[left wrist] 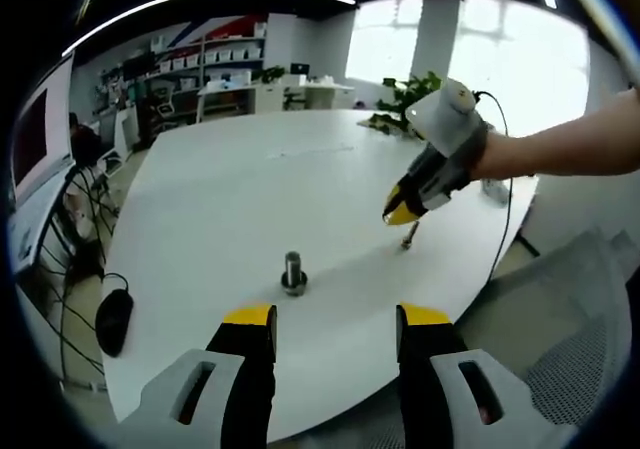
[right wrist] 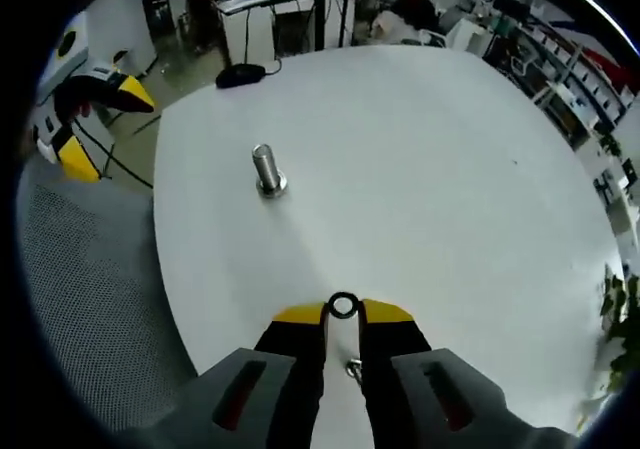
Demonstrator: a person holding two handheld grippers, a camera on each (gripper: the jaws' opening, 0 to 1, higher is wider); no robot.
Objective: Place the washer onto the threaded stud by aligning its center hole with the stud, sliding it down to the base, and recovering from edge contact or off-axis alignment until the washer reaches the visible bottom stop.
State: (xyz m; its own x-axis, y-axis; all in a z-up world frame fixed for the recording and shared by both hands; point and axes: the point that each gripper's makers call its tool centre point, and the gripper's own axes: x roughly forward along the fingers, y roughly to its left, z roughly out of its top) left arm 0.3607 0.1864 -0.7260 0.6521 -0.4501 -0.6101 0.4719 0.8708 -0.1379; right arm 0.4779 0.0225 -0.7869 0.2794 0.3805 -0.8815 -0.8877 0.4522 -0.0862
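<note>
The washer is held pinched at its rim between the tips of the right tongs, its hole left clear, just above the tabletop. In the left gripper view, the right tongs are seen closed and poised over the tabletop, with a small bolt-like piece just beneath them that cannot be made out clearly. The left tongs are kept open and empty, aimed toward the stud. The stud stands upright on its base, bare, well apart from the washer. The carrying step is judged to be in hand. Next, the washer must be brought over the stud, levelled, and its hole centred on the axis before being lowered.
</note>
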